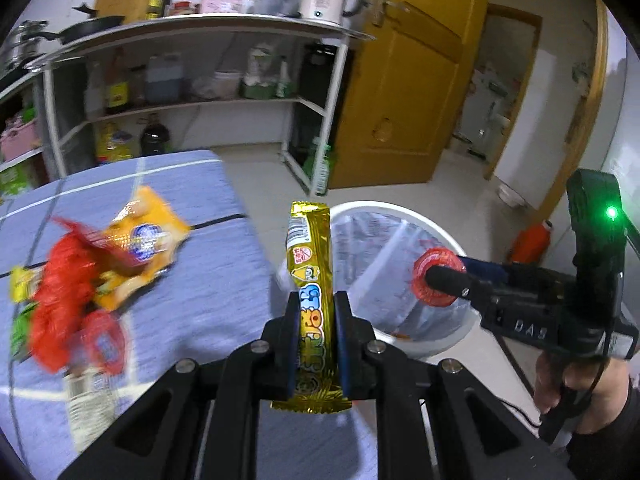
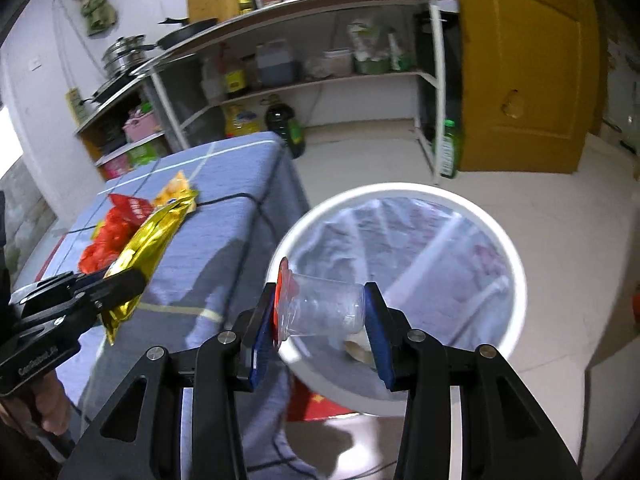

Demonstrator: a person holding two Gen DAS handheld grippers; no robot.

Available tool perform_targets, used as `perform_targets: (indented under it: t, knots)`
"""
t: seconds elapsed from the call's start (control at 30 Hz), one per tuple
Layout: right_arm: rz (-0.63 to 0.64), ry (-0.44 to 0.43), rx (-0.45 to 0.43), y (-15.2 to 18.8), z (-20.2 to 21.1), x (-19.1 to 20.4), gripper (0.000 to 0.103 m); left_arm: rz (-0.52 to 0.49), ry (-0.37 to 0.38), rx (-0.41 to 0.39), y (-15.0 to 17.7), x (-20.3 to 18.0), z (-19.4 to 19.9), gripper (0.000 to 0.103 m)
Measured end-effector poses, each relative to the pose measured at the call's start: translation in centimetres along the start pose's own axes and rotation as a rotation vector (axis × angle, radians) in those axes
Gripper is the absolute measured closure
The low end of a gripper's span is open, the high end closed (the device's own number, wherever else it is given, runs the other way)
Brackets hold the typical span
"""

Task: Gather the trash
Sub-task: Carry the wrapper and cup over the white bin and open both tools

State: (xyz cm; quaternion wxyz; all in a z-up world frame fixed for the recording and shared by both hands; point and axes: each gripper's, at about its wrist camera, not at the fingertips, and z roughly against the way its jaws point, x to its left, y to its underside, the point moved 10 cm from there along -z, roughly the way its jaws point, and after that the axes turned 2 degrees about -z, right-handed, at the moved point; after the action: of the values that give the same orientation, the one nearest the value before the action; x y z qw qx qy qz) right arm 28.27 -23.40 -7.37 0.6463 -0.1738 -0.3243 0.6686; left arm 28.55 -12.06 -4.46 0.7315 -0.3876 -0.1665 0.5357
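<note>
**Two pieces of trash held beside and over the bin**

My left gripper [image 1: 317, 312] pinches a gold wrapper [image 1: 310, 280] between its pads; the wrapper stands upright, its top rising well above the fingertips and its crimped bottom edge hanging below them. In the right wrist view the same wrapper [image 2: 140, 252] hangs over the tabletop's near edge. My right gripper [image 2: 320, 312] is closed on a clear plastic cup [image 2: 326, 310] lying on its side, one pad on the cup's base and the other on its mouth, where a red peeled lid [image 2: 280, 300] still clings. The cup sits over the bin [image 2: 516, 264], a round white one lined with a clear bag and standing on the floor just beside the tabletop [image 2: 240, 216].

On the blue checked cloth of the tabletop more trash lies in a pile: an orange snack bag [image 1: 148, 236], a crumpled red wrapper [image 1: 64, 304], and some green and yellow packets, blurred. A person's hand [image 1: 576, 392] grips the right gripper's handle. Behind stand kitchen shelves [image 1: 192, 40] and a yellow door [image 1: 408, 80].
</note>
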Motion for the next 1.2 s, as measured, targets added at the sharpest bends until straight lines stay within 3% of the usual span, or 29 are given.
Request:
perform_targets:
  t: [0.2,0.5,0.6,0.67,0.97,1.2]
  knots:
    - [-0.013,0.047,0.015,0.3,-0.5,-2.5,0.06,0.008,0.06,0.036,-1.2,-3.0,-3.3,0.087]
    - [-0.008,0.097,0.053,1.2,-2.2,-5.1,0.06,0.017,0.082,0.081,-1.2,-4.4,-6.9,0.086]
    - [-0.01,0.103,0.05,1.2,-2.2,-5.5,0.058,0.021,0.081,0.099,-0.9,-4.6,-7.6,0.081]
    - [-0.013,0.102,0.045,1.1,-2.1,-5.5,0.053,0.024,0.085,0.103,-0.9,-4.6,-8.0,0.067]
    - [-0.02,0.098,0.011,0.4,-1.0,-5.1,0.053,0.041,0.083,0.056,-1.2,-3.9,-5.9,0.063]
    - [0.012,0.048,-0.057,-0.8,1.4,-2.0,0.053,0.041,0.05,-0.002,-1.5,-1.8,-2.2,0.063]
